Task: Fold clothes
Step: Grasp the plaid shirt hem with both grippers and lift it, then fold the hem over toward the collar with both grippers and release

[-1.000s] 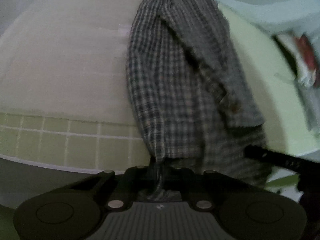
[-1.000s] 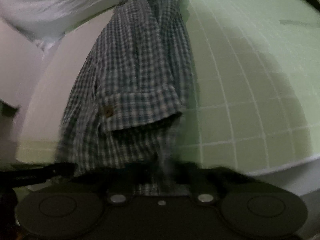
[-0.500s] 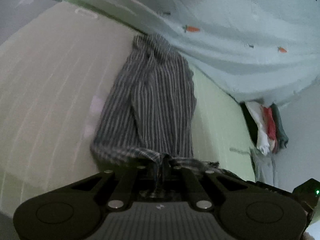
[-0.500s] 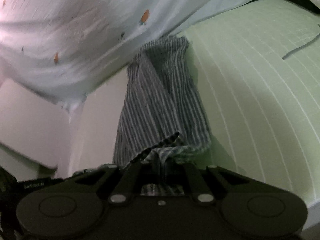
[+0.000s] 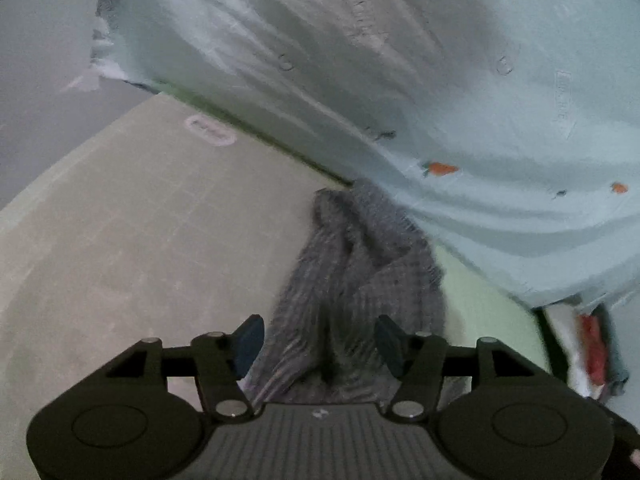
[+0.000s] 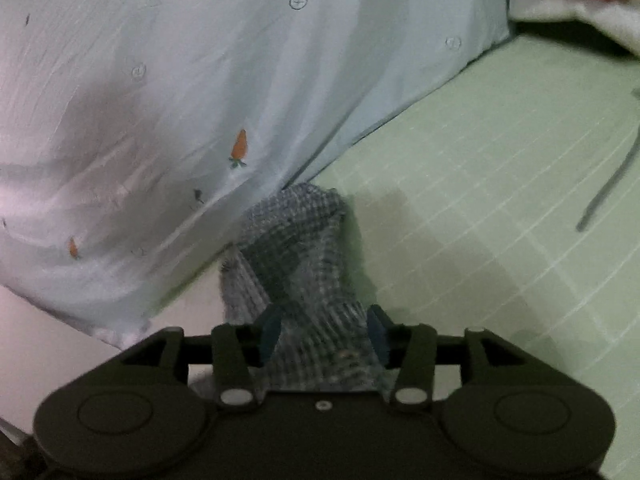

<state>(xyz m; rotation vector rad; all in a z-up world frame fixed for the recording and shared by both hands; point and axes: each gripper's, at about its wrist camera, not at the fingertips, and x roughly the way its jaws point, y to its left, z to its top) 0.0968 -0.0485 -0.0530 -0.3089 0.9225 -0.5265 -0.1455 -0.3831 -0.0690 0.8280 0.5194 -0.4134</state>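
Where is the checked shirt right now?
In both wrist views the checked shirt lies bunched on the bed, low in the middle, its far end against the carrot-print quilt, its near end between the open fingers.

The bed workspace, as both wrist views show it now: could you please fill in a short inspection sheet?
Surface: green grid sheet beside a beige cover.
Job's things: checked shirt bunched against the carrot-print quilt.
Clutter: heaped clothes at the bed's edge.
Grippers: left gripper open, right gripper open; the shirt lies between both pairs of fingers.
Cables: dark cord on the sheet.
Surroundings: nothing seen.
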